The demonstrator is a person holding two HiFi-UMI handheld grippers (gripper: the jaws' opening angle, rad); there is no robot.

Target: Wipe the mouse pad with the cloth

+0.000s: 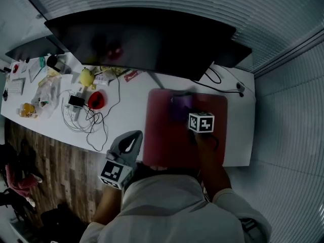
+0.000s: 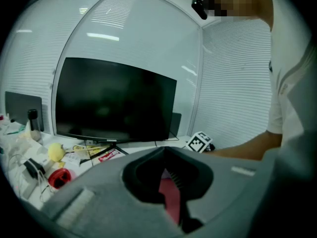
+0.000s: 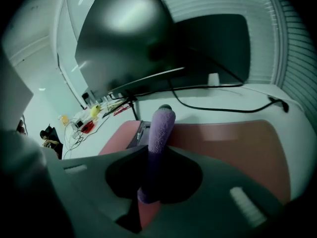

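A dark red mouse pad (image 1: 164, 140) lies on the white table (image 1: 240, 146), in front of the monitor. My right gripper (image 1: 190, 116) is over the pad's far part and is shut on a purple cloth (image 1: 180, 108). In the right gripper view the cloth (image 3: 161, 130) stands up as a rolled strip between the jaws, with the pad (image 3: 233, 148) spread beyond it. My left gripper (image 1: 133, 138) hangs by the pad's left near edge. Its jaws are shut and hold nothing. In the left gripper view a strip of the pad (image 2: 171, 197) shows through the left gripper (image 2: 164, 150).
A wide black monitor (image 1: 142, 39) stands behind the pad. Left of the pad lie tangled cables (image 1: 88, 120), a red thing (image 1: 96, 100), a yellow thing (image 1: 87, 77) and small clutter. A black cable (image 1: 223, 87) runs at the back right. The table's front edge is near my body.
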